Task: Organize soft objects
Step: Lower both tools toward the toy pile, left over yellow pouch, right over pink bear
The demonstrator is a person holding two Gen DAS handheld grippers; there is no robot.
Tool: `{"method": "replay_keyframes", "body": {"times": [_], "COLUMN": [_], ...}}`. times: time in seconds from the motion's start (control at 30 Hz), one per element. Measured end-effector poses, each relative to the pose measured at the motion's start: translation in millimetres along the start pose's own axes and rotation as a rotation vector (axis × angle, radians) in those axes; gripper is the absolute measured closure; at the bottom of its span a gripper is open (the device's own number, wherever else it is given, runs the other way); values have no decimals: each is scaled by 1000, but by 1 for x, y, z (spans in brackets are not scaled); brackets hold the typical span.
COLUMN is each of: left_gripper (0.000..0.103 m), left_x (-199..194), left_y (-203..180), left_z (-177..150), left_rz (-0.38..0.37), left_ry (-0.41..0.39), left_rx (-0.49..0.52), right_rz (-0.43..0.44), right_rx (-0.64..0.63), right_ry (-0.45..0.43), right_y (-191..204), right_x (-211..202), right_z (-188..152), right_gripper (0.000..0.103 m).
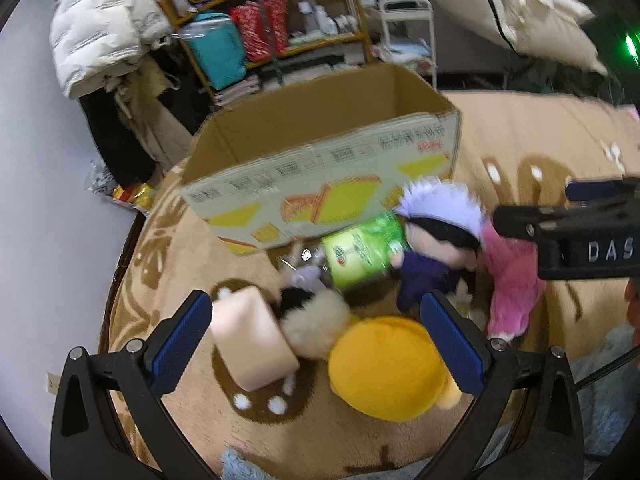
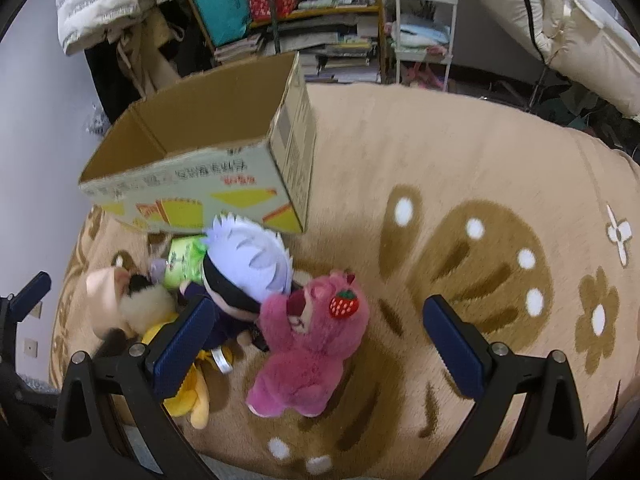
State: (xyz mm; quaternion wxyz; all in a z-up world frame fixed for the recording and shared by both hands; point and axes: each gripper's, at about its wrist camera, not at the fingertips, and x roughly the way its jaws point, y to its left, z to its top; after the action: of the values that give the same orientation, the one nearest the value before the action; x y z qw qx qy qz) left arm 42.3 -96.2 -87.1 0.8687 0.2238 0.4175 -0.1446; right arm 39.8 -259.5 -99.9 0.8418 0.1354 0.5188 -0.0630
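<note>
Soft toys lie heaped on a tan blanket in front of an open cardboard box (image 1: 320, 152) (image 2: 200, 148). My left gripper (image 1: 320, 344) stands open above a yellow plush (image 1: 384, 364), with a peach block plush (image 1: 252, 344) and a cream fluffy toy (image 1: 316, 320) between its fingers. A white-haired doll (image 1: 436, 232) (image 2: 244, 272) in dark clothes leans on a green packet (image 1: 360, 252) (image 2: 184, 260). My right gripper (image 2: 320, 340) is open around a pink bear plush (image 2: 308, 344) (image 1: 512, 280) with a strawberry on its ear. The right gripper's body (image 1: 576, 232) shows at the left view's right edge.
The patterned blanket (image 2: 480, 200) stretches bare to the right of the pile. Behind the box stand a cluttered shelf (image 1: 272, 28) (image 2: 288, 4), a white puffer jacket (image 1: 104, 28), and a white cart (image 2: 424, 28). A wall runs along the left.
</note>
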Motion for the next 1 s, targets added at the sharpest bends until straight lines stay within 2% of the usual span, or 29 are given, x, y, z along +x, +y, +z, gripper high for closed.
{"method": "replay_keyframes", "body": {"times": [0.13, 0.3, 0.43, 1.0], "left_gripper": [1, 1, 1, 1], "left_x": [9, 17, 24, 26], "left_y": [-16, -11, -12, -11], "left_z": [-5, -7, -10, -14], "left_rz": [18, -22, -12, -22], "left_ry": [24, 73, 93, 139], "left_rx": [58, 20, 22, 7], "right_rz": [-5, 0, 5, 10], "right_rx": [0, 35, 39, 49], "right_ry": [30, 69, 97, 114], "right_y": [1, -7, -9, -12], "right_x": [5, 15, 21, 27], "right_z": [-3, -5, -6, -7], "right_gripper": [0, 0, 0, 0]}}
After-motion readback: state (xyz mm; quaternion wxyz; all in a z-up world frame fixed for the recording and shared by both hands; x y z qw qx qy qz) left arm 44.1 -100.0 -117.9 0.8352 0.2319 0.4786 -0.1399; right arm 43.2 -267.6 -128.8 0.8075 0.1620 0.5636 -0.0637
